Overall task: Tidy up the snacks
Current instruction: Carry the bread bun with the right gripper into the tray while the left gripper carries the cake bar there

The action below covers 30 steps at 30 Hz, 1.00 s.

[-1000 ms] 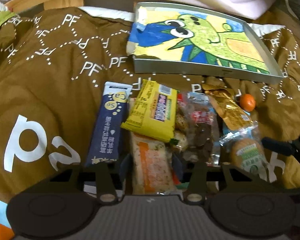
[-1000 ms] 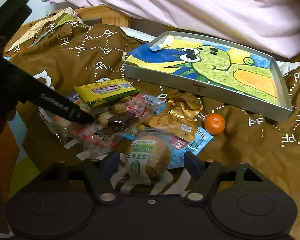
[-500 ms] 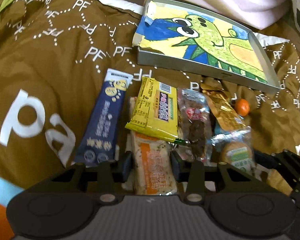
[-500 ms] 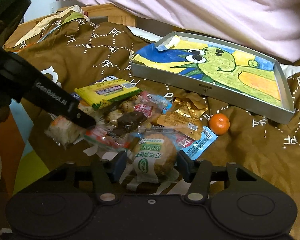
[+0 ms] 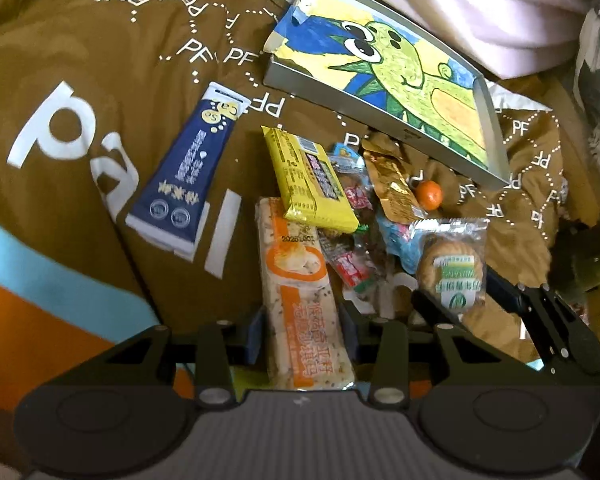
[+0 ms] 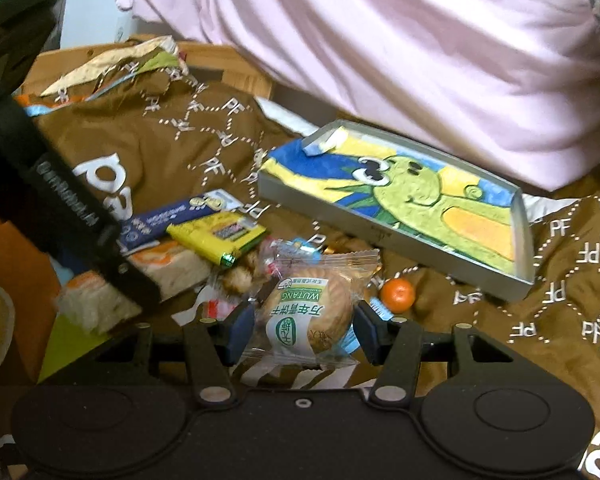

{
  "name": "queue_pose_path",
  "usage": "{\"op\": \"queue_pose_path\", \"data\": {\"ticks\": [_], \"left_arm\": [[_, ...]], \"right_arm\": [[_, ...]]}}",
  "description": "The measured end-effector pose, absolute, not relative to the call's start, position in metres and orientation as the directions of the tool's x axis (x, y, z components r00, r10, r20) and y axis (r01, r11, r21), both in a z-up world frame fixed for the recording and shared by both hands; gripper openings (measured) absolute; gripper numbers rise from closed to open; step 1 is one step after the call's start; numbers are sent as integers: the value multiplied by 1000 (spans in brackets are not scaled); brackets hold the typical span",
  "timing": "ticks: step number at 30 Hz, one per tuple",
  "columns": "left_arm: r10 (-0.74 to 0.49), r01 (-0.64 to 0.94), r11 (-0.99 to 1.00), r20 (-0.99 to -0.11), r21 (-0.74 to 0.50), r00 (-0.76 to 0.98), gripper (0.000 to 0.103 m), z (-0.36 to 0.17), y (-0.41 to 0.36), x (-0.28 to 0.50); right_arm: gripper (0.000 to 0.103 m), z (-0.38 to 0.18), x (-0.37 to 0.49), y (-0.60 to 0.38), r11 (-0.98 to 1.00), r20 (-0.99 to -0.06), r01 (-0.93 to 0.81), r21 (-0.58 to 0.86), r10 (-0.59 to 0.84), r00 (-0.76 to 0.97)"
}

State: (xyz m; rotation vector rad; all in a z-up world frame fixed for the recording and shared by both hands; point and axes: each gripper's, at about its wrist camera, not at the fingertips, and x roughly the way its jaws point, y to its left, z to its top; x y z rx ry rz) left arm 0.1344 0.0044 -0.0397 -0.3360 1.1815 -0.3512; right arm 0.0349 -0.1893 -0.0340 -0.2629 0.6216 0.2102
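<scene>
1. Gripping a long orange-and-white snack bar between its blue pads, the left gripper holds the packet by its near end, jaws closed against the wrapper's sides.
2. Closing on a round biscuit packet, the right gripper has a pad at each side of the wrapper; whether the pads press it, I cannot tell.
3. Both packets sit at the near end of a snack pile on a brown printed cloth.
4. A yellow packet overlaps the bar's far end, with a navy blue tube-shaped pack lying apart to its left.
5. A small orange rests on the cloth near a gold foil packet.
6. Beyond the pile stands a grey tray lined with a green cartoon dinosaur drawing, at the cloth's far edge.
</scene>
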Motion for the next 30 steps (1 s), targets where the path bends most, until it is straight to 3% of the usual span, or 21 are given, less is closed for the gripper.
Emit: {"op": "queue_pose_path", "data": {"ticks": [14, 30], "left_arm": [[-434, 133, 897, -788, -421, 437, 43, -5, -5, 92], [-428, 199, 898, -680, -392, 596, 43, 45, -91, 142]], "right_arm": [[56, 1, 18, -215, 974, -483, -200, -109, 124, 867], [56, 31, 40, -299, 998, -351, 36, 47, -17, 936]]}}
